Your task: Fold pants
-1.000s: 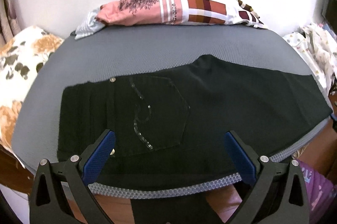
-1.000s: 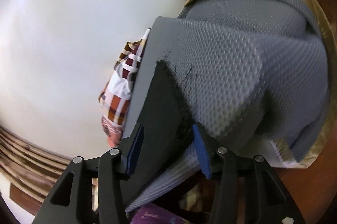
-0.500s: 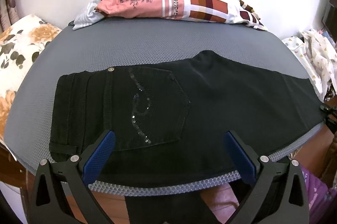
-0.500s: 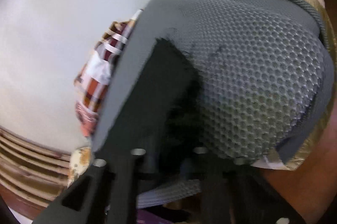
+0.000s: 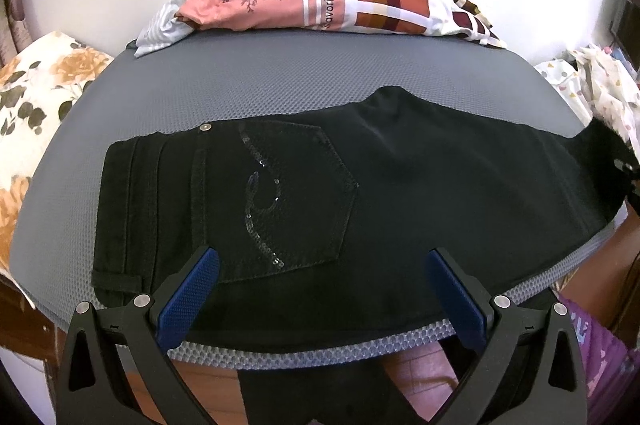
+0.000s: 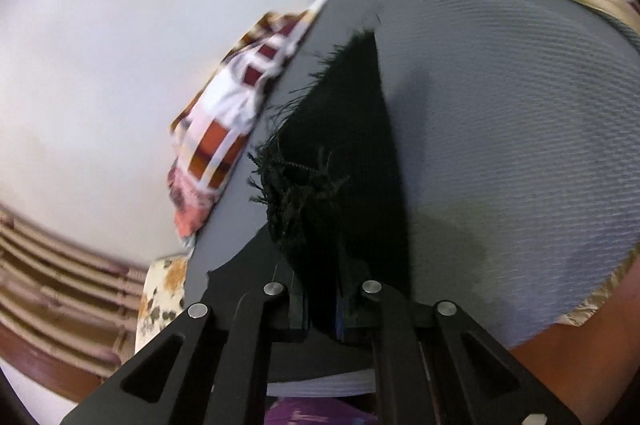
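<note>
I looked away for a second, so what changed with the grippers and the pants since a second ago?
The right gripper closed its jaws on the frayed hem of the black denim pants and is lifting it. The left gripper stayed open, hovering over the waist end.

Black pants (image 5: 420,193) showing sequin swirl on pocket (image 5: 280,201); grey honeycomb-textured bench (image 5: 280,81); pink, white, maroon-checked cloth (image 5: 340,5); cream pillow (image 5: 36,93) wearing orange roses; blue-padded fingers (image 5: 188,301).

Matt black denim on grey mesh

The pants (image 5: 420,193) are matt black denim, sequins glinting on the pocket (image 5: 280,201); the hem (image 6: 304,193) is frayed, the table (image 5: 260,85) cover a rough honeycomb weave.
</note>
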`<state>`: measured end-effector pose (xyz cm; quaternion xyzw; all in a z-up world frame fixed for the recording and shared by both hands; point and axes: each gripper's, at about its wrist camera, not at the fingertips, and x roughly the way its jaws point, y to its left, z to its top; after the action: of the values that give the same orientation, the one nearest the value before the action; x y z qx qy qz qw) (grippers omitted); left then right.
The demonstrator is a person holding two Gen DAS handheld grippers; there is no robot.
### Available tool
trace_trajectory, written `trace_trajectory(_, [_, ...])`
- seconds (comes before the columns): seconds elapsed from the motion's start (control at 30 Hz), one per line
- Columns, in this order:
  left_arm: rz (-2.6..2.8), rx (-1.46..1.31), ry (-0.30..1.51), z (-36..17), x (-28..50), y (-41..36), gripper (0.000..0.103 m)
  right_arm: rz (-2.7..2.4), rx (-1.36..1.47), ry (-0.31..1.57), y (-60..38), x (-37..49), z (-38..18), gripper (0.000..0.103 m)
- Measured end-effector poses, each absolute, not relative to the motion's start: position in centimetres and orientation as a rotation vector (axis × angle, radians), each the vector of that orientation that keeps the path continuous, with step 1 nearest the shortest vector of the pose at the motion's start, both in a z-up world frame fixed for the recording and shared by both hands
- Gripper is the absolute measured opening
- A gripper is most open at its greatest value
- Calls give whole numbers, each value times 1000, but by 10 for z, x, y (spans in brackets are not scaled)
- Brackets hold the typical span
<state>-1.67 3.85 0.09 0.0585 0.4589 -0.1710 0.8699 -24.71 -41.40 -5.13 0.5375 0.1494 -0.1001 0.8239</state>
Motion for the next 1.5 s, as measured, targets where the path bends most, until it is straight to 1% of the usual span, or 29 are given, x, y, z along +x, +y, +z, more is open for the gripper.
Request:
trace_trajectory(0.2, [-362, 143, 966, -1, -18, 35, 102, -66, 1103, 393, -367, -184, -36, 10])
trace_trajectory(0.43, [-374, 207, 968, -5, -22, 26, 102, 77, 1058, 524, -302, -110, -43, 10])
trace_trajectory(0.77, [-402, 255, 998, -15, -26, 14, 102, 196, 970, 639, -233, -44, -43, 10])
trace_trajectory(1.0, [-415, 264, 1013, -19, -27, 10, 102, 241, 848, 697, -193, -25, -41, 10])
trace_trajectory(1.3, [-417, 249, 1027, -20, -24, 11, 102, 233, 782, 724, -180, -20, -43, 11])
trace_trajectory(1.5, [-414, 244, 1039, -22, -23, 10, 102, 218, 675, 744, -167, -17, -41, 12])
